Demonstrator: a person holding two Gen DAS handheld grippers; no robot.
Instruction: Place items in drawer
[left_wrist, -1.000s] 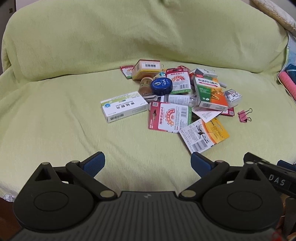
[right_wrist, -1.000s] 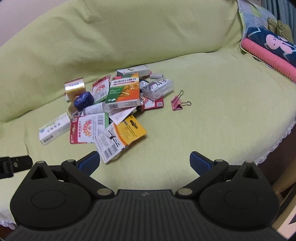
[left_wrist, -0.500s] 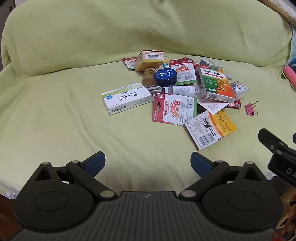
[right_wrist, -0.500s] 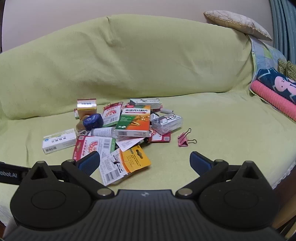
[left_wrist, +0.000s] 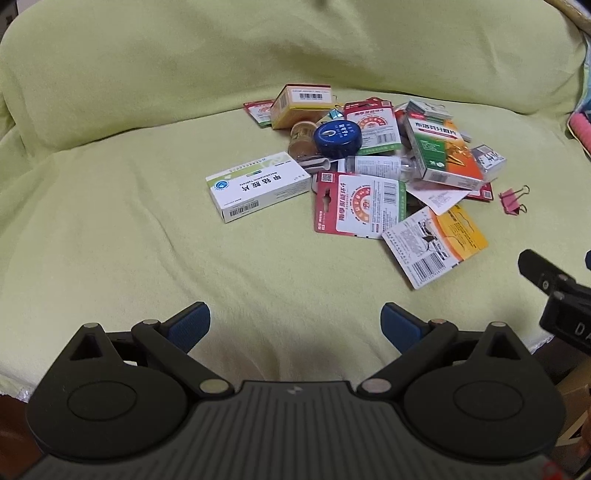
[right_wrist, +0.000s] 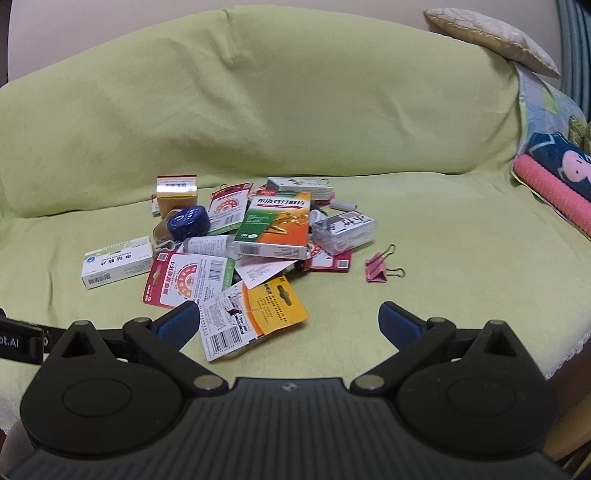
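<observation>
On the green-covered sofa a pile of small items is seen, and no drawer is shown in either view, so it cannot be told how many things are already inside it. What is left is clear enough: everything visible lies on the seat. At the near left of the heap a white medicine box is set a little apart. Beside it a red card pack is laid flat, with a yellow and white card pack overlapping its near corner. A green and orange box is resting on top of other things in the middle, a blue round lid is placed behind it on the left, and a gold box is standing at the back. A clear plastic case is found on the right side, and a pink binder clip lies alone, just beside the heap.

The left gripper is held released above bare cloth, with nothing between its blue pads. The right gripper is spread apart as well and empty, close over the yellow and white card pack.

Several pieces under the boxes are mostly covered, among them a small bottle and a white paper, and their shape is hard to judge. Printed text is too small to be read surely.
</observation>
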